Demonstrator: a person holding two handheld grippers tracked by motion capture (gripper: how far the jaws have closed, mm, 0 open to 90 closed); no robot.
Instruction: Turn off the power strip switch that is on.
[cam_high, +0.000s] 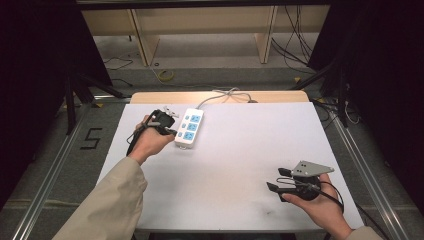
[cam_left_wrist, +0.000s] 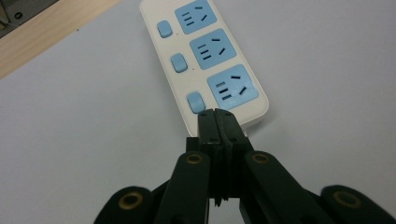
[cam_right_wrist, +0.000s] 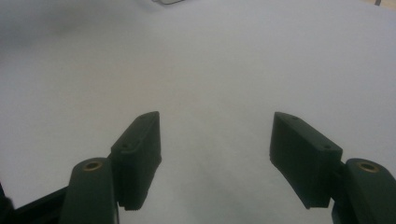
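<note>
A white power strip (cam_high: 189, 128) with three blue sockets and three blue switches lies flat on the white tabletop (cam_high: 250, 150), in the far-left part of the sheet. Its grey cord (cam_high: 220, 95) runs off the far edge over a strip of bare wood.

The left claw (cam_high: 172, 132), held in the person's left hand (cam_high: 150, 140), is at the strip's near end. In the left gripper view the left claw (cam_left_wrist: 217, 117) has its jaws pressed together with nothing between them. The tips overlap the strip's (cam_left_wrist: 205, 60) near end, just beside the nearest switch (cam_left_wrist: 195, 101); whether they touch it cannot be told.

The right claw (cam_high: 278, 179), in the right hand (cam_high: 315, 200), is at the near-right part of the tabletop, well apart from the strip. In the right gripper view the right claw (cam_right_wrist: 215, 140) has its jaws spread wide, empty, over bare white surface (cam_right_wrist: 210, 70).
</note>
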